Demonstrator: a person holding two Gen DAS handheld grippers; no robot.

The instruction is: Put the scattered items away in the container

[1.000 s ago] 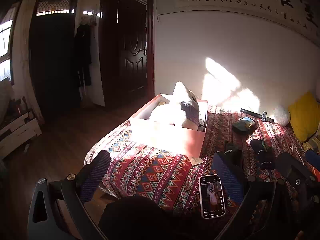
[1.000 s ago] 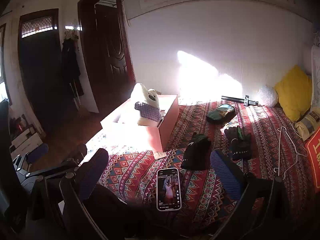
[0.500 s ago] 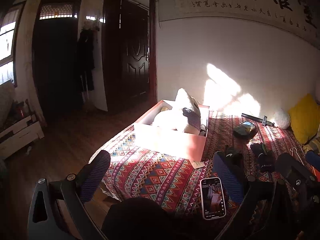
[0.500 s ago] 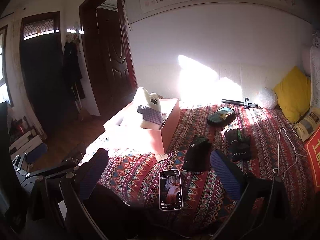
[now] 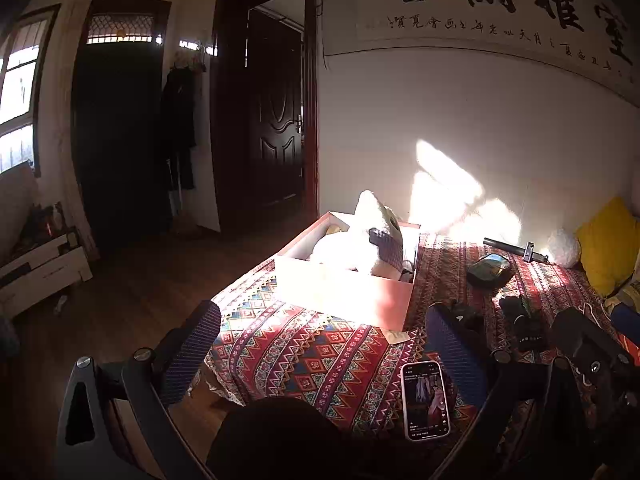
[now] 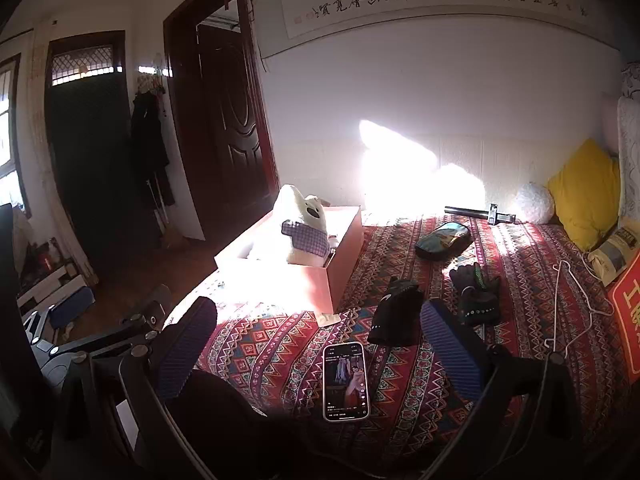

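Cardboard box (image 5: 344, 292) sits on the bed (image 5: 320, 360) near its far-left corner, sunlit, open on top, with a white plush toy (image 5: 366, 236) in a checked scarf standing in it.

Right wrist view only: a white cord (image 6: 576, 292) trailing over the patterned cover, a red sign (image 6: 628, 312) and a printed bag (image 6: 612, 248) at the right edge. It also shows the left tongs (image 6: 132, 320) low at the left, off the bed edge. Left wrist view alone takes in the floor and a white low shelf (image 5: 40, 268) at far left.

Left tongs (image 5: 320, 352): fingers spread wide, nothing between them, touching nothing. Right tongs (image 6: 316, 344): likewise wide apart and unloaded, hovering over the near edge of the bed.

Scattered on the cover, all apart from the box: a lit phone (image 6: 346, 380) face up, nearest the tongs; a black glove (image 6: 394, 312) just beyond it; a second black glove (image 6: 478, 292) to its right; a dark pouch (image 6: 442, 236) further back; a black rod (image 6: 478, 212) along the wall. A white fluffy ball (image 6: 534, 202) and a yellow pillow (image 6: 584, 192) lie at the far right. A small paper tag (image 6: 330, 318) rests by the box's near corner. Dark doors stand behind, calligraphy scroll (image 5: 480, 4) above.
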